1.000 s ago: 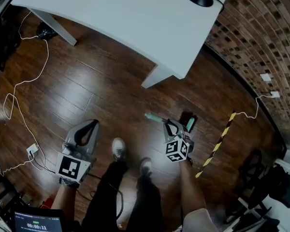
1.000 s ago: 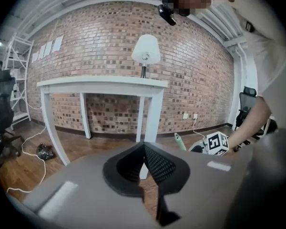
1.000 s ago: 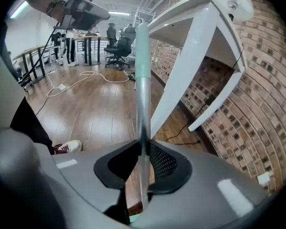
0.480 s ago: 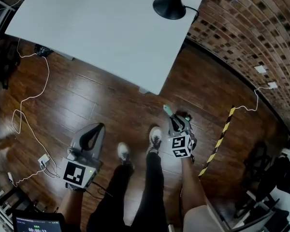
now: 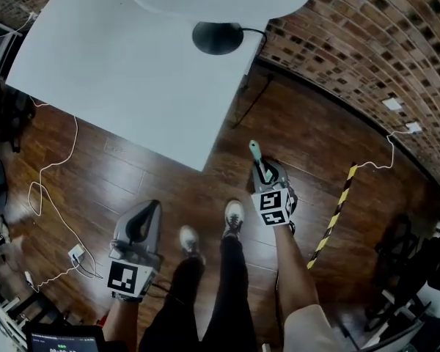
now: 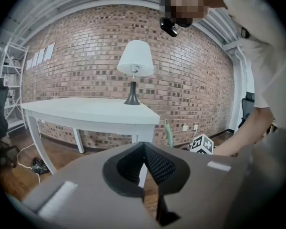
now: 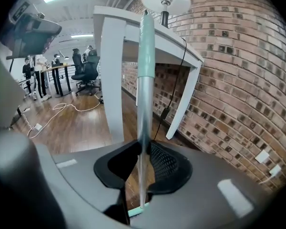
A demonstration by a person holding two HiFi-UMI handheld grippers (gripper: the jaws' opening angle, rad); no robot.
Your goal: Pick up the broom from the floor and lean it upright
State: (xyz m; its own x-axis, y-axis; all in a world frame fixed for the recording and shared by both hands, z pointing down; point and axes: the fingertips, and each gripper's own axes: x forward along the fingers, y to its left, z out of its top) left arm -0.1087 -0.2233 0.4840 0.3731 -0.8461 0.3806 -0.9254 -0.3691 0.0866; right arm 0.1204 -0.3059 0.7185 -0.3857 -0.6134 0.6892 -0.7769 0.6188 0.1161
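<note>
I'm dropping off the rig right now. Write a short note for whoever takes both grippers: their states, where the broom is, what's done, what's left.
Right gripper: shut on the broom handle, which stands close to upright, green end up, beside the white table and near the brick wall.
Left gripper: jaws together, empty, off to the side.
Done: broom gripped and stood on end.
Left: lean it against a support, probably the wall or table, check it stays, then release.

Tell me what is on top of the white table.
A lamp with a white shade and dark base stands on the table. From above, its shade covers a patch of tabletop, which cannot be checked.
</note>
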